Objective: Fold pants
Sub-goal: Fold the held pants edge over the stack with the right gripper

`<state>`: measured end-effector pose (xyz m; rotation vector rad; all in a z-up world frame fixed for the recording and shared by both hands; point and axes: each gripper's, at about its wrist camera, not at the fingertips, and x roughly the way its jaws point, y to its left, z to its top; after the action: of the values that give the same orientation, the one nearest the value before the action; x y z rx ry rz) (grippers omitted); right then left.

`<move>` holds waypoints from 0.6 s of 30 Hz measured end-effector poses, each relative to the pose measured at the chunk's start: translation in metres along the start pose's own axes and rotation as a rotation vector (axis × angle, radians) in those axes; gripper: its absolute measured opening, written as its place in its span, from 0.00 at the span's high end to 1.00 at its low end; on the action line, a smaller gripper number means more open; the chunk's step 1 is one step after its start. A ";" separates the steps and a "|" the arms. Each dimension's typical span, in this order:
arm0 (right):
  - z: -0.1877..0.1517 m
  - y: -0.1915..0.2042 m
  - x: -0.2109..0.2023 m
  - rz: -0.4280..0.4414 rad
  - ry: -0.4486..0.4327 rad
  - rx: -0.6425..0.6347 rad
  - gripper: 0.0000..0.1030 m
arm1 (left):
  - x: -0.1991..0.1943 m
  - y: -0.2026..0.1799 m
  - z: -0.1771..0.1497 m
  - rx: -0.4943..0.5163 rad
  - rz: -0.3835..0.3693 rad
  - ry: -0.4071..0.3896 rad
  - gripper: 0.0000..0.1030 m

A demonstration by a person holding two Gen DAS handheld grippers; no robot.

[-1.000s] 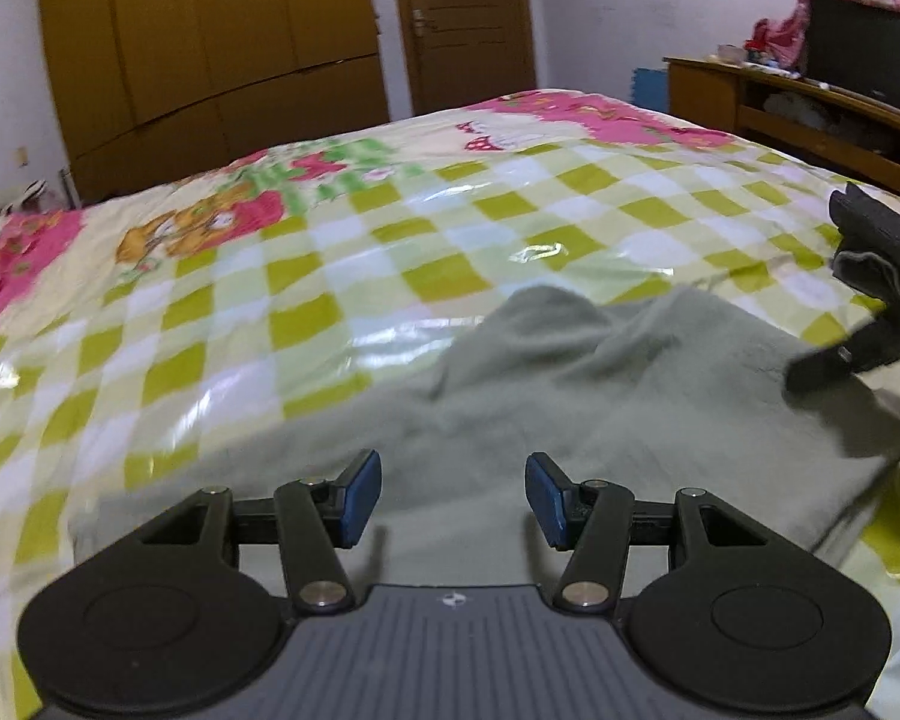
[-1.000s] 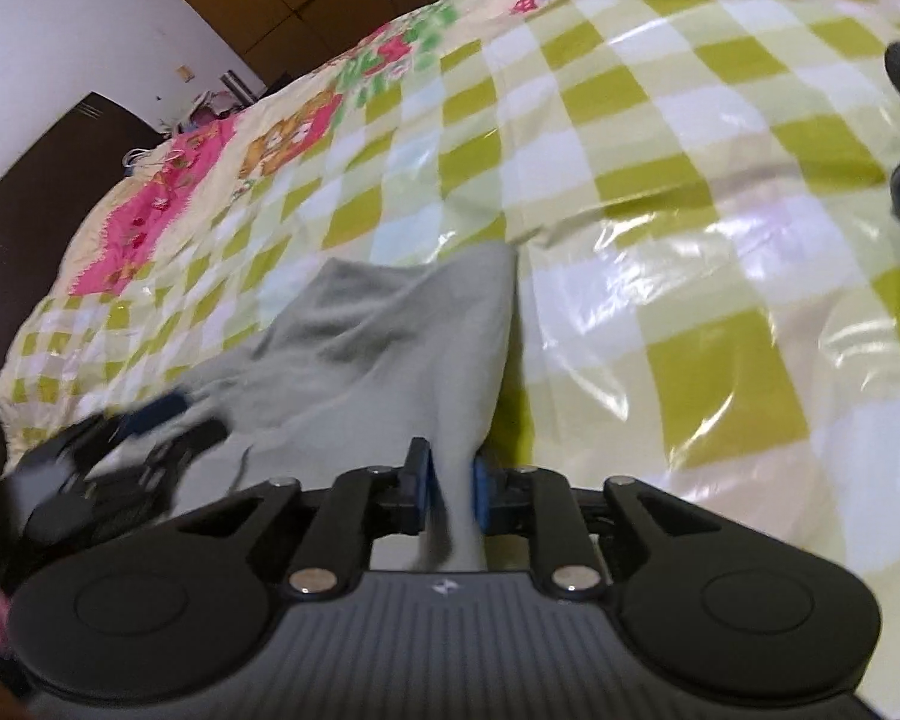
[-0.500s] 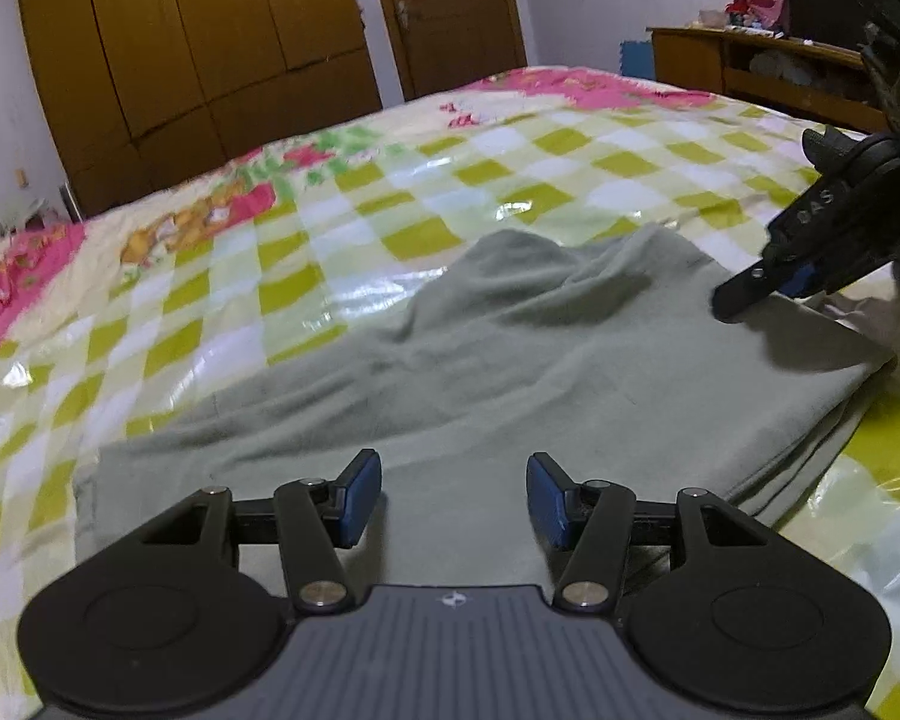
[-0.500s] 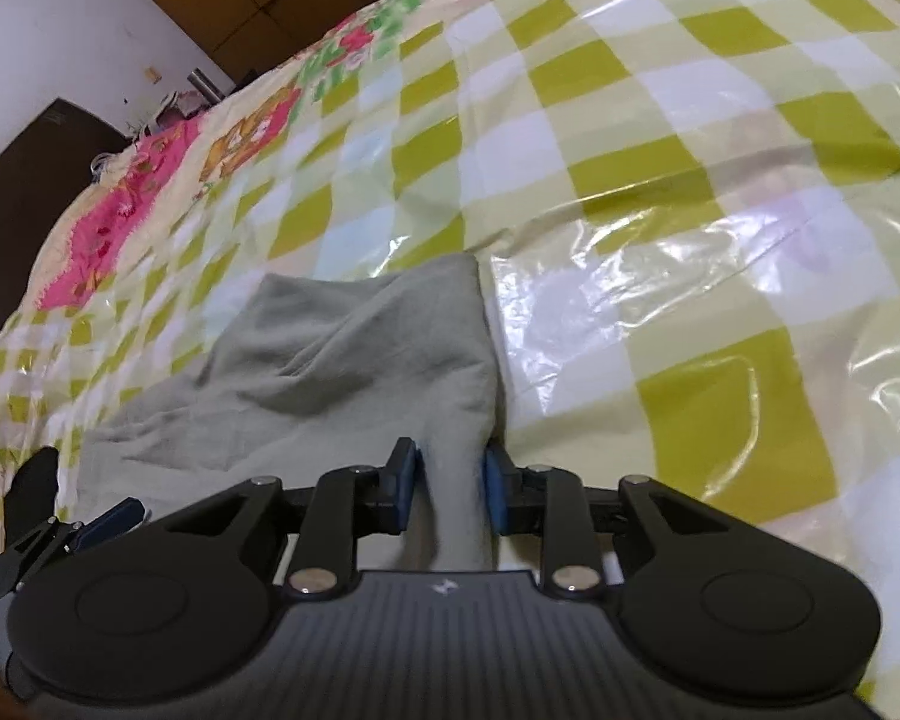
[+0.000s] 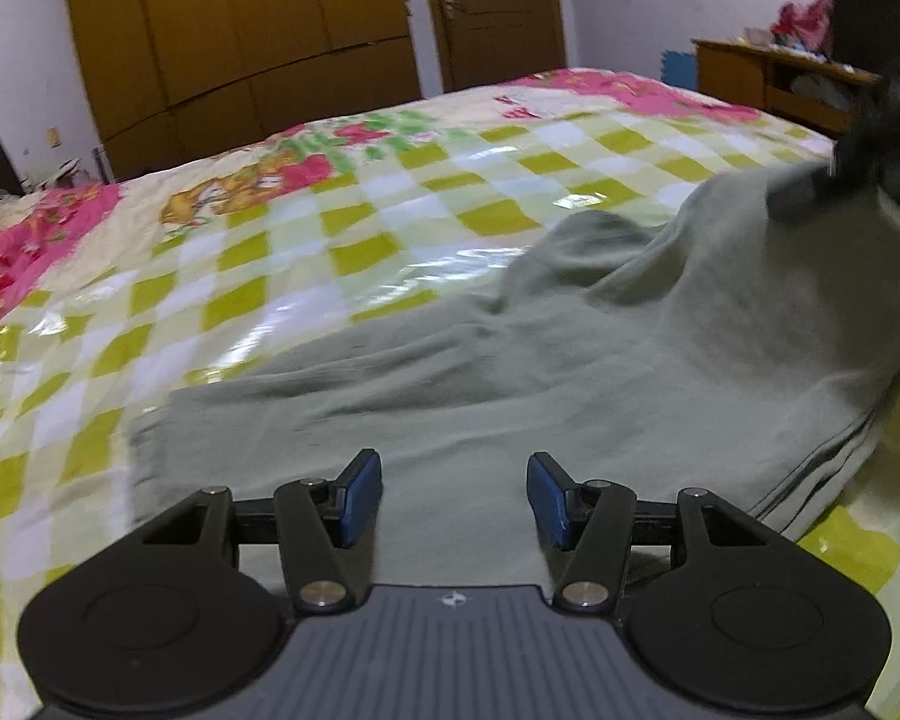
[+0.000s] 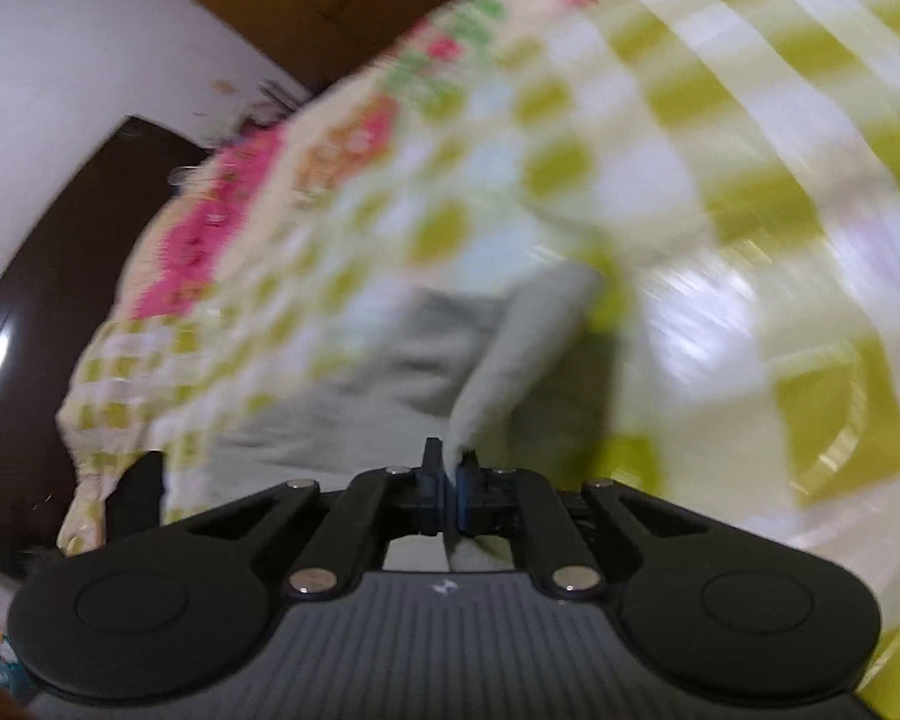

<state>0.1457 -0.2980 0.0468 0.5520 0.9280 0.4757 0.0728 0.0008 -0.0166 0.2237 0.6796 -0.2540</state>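
Note:
Grey-green pants point(image 5: 570, 372) lie spread on the bed, folded layers showing along their right edge. My left gripper point(image 5: 455, 498) hovers open low over the near part of the cloth, with nothing pinched between its blue pads point(image 5: 360, 498). At the far right my right gripper point(image 5: 810, 189), blurred, holds the pants' far corner raised off the bed. The right wrist view is smeared by motion. There my right gripper point(image 6: 450, 480) has its jaws closing tight on an edge of the pants point(image 6: 426, 372), which rises as a fold from between them.
The bed point(image 5: 270, 276) has a yellow-green check cover under a shiny plastic sheet. Behind it stand a brown wardrobe point(image 5: 240, 30) and a door point(image 5: 492, 6). A wooden desk point(image 5: 768, 84) is at the right. Dark furniture point(image 6: 60, 276) borders the bed's left side.
The right gripper's jaws closed onto the cloth edge and rose, pulling the pants' far right corner up off the bed. The left gripper shifted over the pants and stayed open.

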 end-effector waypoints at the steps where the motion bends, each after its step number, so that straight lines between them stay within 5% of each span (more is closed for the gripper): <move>1: 0.003 0.020 -0.002 0.012 -0.012 -0.043 0.95 | -0.005 0.009 -0.002 -0.015 0.009 -0.002 0.36; 7: 0.004 0.130 0.029 0.072 0.010 -0.266 0.95 | -0.030 0.060 -0.023 -0.096 0.069 0.033 0.36; 11: -0.017 0.187 0.083 0.072 0.113 -0.401 0.95 | -0.034 0.081 -0.033 -0.202 0.029 0.044 0.36; 18: -0.060 0.229 0.152 0.023 0.256 -0.469 0.95 | -0.033 0.094 -0.041 -0.271 -0.027 0.054 0.36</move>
<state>0.1401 -0.0176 0.0693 0.0753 1.0112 0.7714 0.0526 0.1066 -0.0149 -0.0379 0.7626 -0.1793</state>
